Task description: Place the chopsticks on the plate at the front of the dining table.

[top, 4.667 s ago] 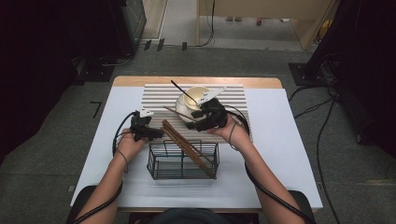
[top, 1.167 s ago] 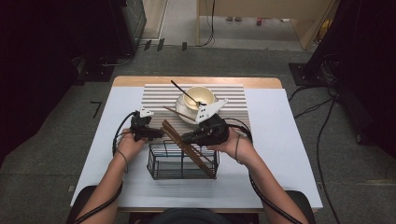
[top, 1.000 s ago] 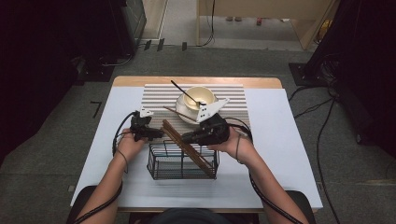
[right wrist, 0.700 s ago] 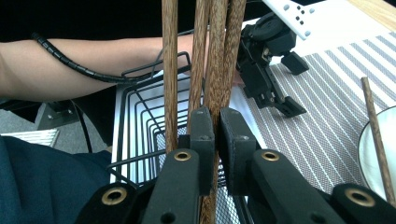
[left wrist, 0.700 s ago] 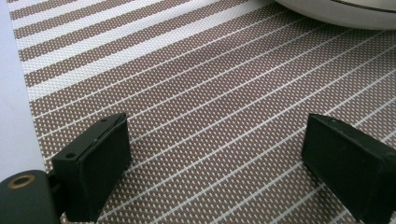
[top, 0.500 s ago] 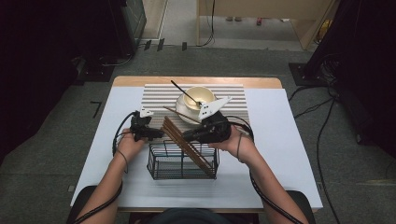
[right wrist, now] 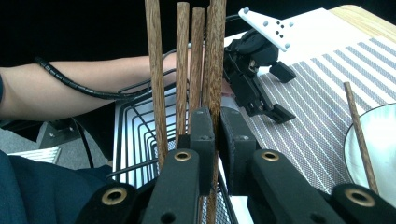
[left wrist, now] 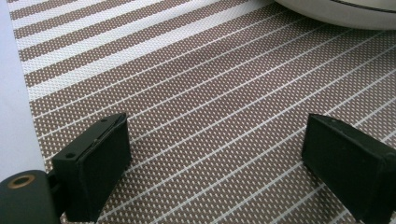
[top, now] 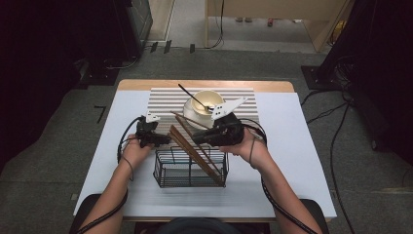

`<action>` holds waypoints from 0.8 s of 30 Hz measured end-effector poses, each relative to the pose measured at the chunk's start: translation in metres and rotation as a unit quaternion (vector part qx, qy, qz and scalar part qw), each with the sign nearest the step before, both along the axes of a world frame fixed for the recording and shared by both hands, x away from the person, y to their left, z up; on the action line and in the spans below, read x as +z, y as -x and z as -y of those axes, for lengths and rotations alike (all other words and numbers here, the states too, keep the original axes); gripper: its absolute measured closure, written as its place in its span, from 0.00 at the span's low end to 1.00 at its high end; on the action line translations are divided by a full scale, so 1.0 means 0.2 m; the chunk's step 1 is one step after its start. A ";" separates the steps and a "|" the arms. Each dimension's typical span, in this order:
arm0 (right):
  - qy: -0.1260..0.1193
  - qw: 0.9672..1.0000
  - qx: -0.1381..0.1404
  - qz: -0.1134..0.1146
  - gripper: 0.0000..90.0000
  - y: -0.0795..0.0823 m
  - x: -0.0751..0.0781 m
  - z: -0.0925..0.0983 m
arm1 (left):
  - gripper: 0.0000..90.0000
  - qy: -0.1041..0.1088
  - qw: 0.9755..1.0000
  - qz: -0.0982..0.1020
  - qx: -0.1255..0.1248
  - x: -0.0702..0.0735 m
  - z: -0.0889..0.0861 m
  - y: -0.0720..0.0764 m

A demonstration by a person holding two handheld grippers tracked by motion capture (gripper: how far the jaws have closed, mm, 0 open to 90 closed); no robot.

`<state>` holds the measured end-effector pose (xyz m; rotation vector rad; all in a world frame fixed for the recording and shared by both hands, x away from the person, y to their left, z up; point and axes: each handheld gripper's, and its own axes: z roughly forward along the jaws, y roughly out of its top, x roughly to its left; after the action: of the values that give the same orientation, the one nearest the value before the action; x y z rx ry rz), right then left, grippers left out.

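A black wire basket (top: 190,168) stands on the white table in front of the person. Several brown chopsticks (top: 195,151) lean in it, up to the left. My right gripper (top: 197,139) hovers over the basket's far rim, shut on one chopstick (right wrist: 217,70) that stands alongside the others (right wrist: 180,60). My left gripper (top: 163,140) rests left of the basket with its jaws wide open over the striped mat (left wrist: 210,93), nothing between them; it is also in the right gripper view (right wrist: 282,93). A cream bowl (top: 207,105) on the mat holds a dark spoon (top: 192,97).
One more chopstick (right wrist: 357,130) leans against the bowl's (right wrist: 373,154) near side. The bowl's edge (left wrist: 350,9) is just beyond the left gripper's jaws. The striped mat (top: 165,100) covers the table's far middle. Cables trail from both grippers.
My right gripper came from the bowl toward the basket with a chopstick, then shifted slightly right and up. The left gripper stayed put.
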<state>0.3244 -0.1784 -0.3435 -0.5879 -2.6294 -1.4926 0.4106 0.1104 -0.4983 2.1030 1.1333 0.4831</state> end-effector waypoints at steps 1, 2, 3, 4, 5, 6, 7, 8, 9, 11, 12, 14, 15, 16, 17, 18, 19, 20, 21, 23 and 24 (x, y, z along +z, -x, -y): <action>-0.001 1.000 -0.001 0.001 0.95 0.00 0.00 0.00 | 0.09 0.000 1.000 0.000 0.000 0.00 0.00 0.00; -0.004 1.000 -0.002 -0.001 0.95 0.00 0.00 0.01 | 0.09 0.000 1.000 0.000 0.000 0.00 0.00 0.00; -0.009 1.000 -0.003 -0.003 0.95 -0.01 0.01 0.01 | 0.09 0.000 1.000 0.000 0.000 0.00 0.00 0.00; -0.010 1.000 -0.005 -0.005 0.95 -0.01 0.01 0.02 | 0.09 0.000 1.000 0.000 0.000 0.00 0.00 0.00; -0.010 1.000 -0.006 -0.003 0.95 -0.01 0.01 0.02 | 0.09 0.000 1.000 0.000 0.000 0.00 0.00 0.00; -0.011 1.000 -0.007 -0.004 0.95 -0.01 0.01 0.02 | 0.09 0.001 1.000 0.000 0.001 0.00 0.00 0.00; -0.013 1.000 -0.010 -0.004 0.95 -0.01 0.02 0.03 | 0.09 0.001 1.000 0.000 0.001 0.00 0.00 0.00; -0.014 1.000 -0.011 -0.003 0.95 -0.01 0.02 0.03 | 0.09 0.001 1.000 0.000 0.001 0.00 0.00 0.00; -0.015 1.000 -0.012 -0.003 0.95 -0.01 0.03 0.04 | 0.09 0.000 1.000 0.000 0.000 0.00 0.00 0.00; -0.016 1.000 -0.014 -0.002 0.95 -0.01 0.04 0.04 | 0.09 0.000 1.000 0.000 0.000 0.00 0.00 0.00; -0.016 1.000 -0.014 0.001 0.95 -0.01 0.04 0.04 | 0.09 0.000 1.000 0.000 0.000 0.00 0.00 0.00; -0.019 1.000 -0.012 -0.002 0.95 -0.01 0.05 0.05 | 0.09 0.000 1.000 0.000 0.000 0.00 0.00 0.00; -0.021 1.000 -0.016 0.008 0.95 0.00 0.06 0.05 | 0.09 0.000 1.000 0.000 0.000 0.00 0.00 0.00; -0.021 1.000 -0.015 0.011 0.95 0.00 0.06 0.05 | 0.09 0.000 1.000 0.000 0.000 0.00 0.00 0.00; -0.020 1.000 -0.016 0.012 0.95 0.00 0.07 0.05 | 0.09 0.000 1.000 0.000 0.000 0.00 0.00 0.00; -0.020 1.000 -0.016 0.012 0.95 0.00 0.07 0.05 | 0.09 0.000 1.000 0.000 0.000 0.00 0.00 0.00; -0.021 1.000 -0.017 0.013 0.95 0.00 0.08 0.05 | 0.09 0.000 1.000 0.000 0.000 0.00 0.00 0.00; -0.022 0.999 -0.019 0.014 0.95 0.00 0.08 0.05 | 0.09 0.000 1.000 0.000 0.000 0.00 0.00 0.00; -0.023 1.000 -0.018 0.013 0.95 0.00 0.09 0.06 | 0.09 0.000 1.000 0.000 0.000 0.00 0.00 0.00; -0.023 0.999 -0.021 0.013 0.95 0.00 0.09 0.06 | 0.09 0.000 1.000 0.000 0.000 0.00 0.00 0.00; -0.021 0.999 -0.020 0.016 0.95 -0.01 0.10 0.06 | 0.09 0.000 1.000 0.000 0.000 0.00 0.00 0.00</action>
<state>0.3255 -0.1912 -0.3238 -0.6223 -2.6183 -1.5782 0.4106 0.1104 -0.4983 2.1027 1.1337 0.4828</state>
